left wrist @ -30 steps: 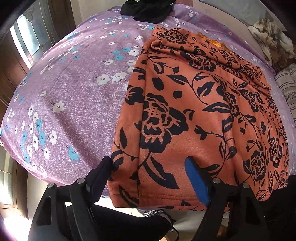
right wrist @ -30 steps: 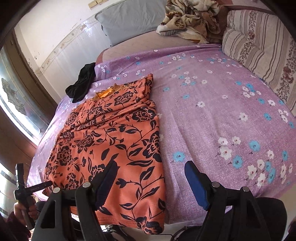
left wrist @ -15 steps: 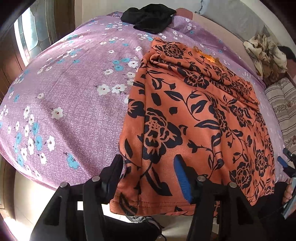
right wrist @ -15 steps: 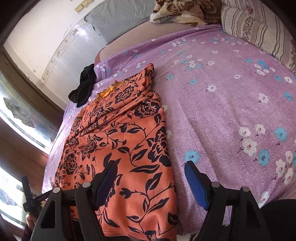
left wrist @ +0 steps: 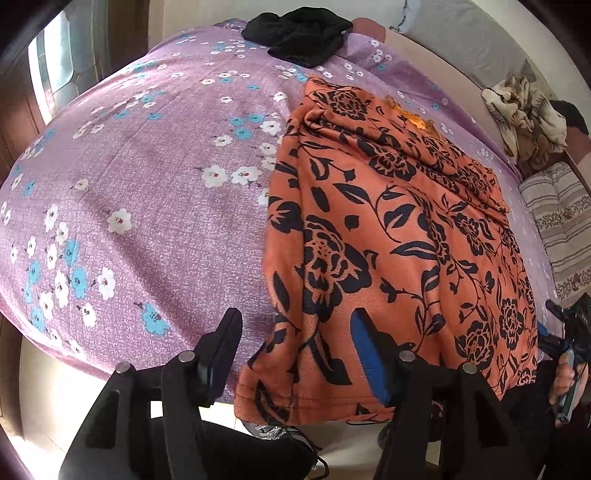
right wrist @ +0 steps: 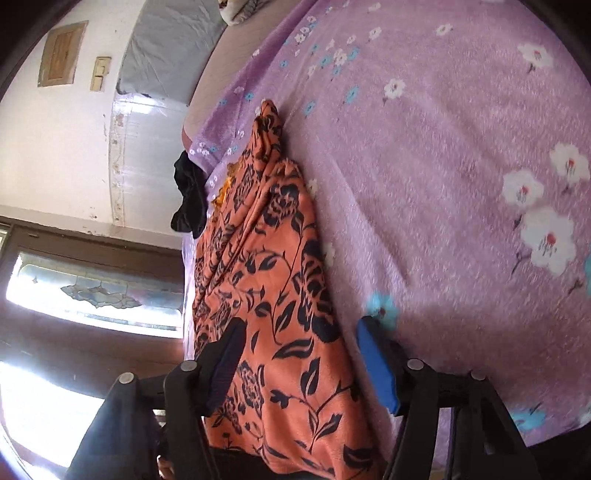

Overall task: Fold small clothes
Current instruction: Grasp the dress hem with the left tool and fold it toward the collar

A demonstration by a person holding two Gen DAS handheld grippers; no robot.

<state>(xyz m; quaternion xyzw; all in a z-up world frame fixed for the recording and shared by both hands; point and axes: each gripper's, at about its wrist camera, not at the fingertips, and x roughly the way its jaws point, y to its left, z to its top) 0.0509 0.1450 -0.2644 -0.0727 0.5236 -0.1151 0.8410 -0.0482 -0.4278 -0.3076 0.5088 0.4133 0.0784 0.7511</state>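
Note:
An orange garment with a black flower print [left wrist: 388, 221] lies spread flat on the purple flowered bedsheet [left wrist: 147, 184], its hem hanging over the near edge of the bed. My left gripper [left wrist: 295, 350] straddles the hem's left corner. Its jaws are opening: the blue pad [left wrist: 365, 354] rests on the cloth and the black finger stands clear of the cloth's edge. My right gripper [right wrist: 299, 358] straddles the right hem corner of the garment [right wrist: 273, 295]. Its jaws are closing, with cloth between them but not pinched. In the left wrist view a hand [left wrist: 565, 376] holds the right gripper [left wrist: 565, 343] at the far right.
A black garment [left wrist: 295, 33] lies bunched at the bed's far end beyond the orange one. A grey pillow [left wrist: 461, 37], a crumpled beige cloth [left wrist: 524, 110] and a striped pillow [left wrist: 561, 221] sit along the right. A window with a wooden frame [right wrist: 92, 291] is beside the bed.
Both grippers' jaws stand narrower than before. The right gripper has dropped toward the hem and rolled, so its view is tilted. The left gripper has shifted slightly over the corner.

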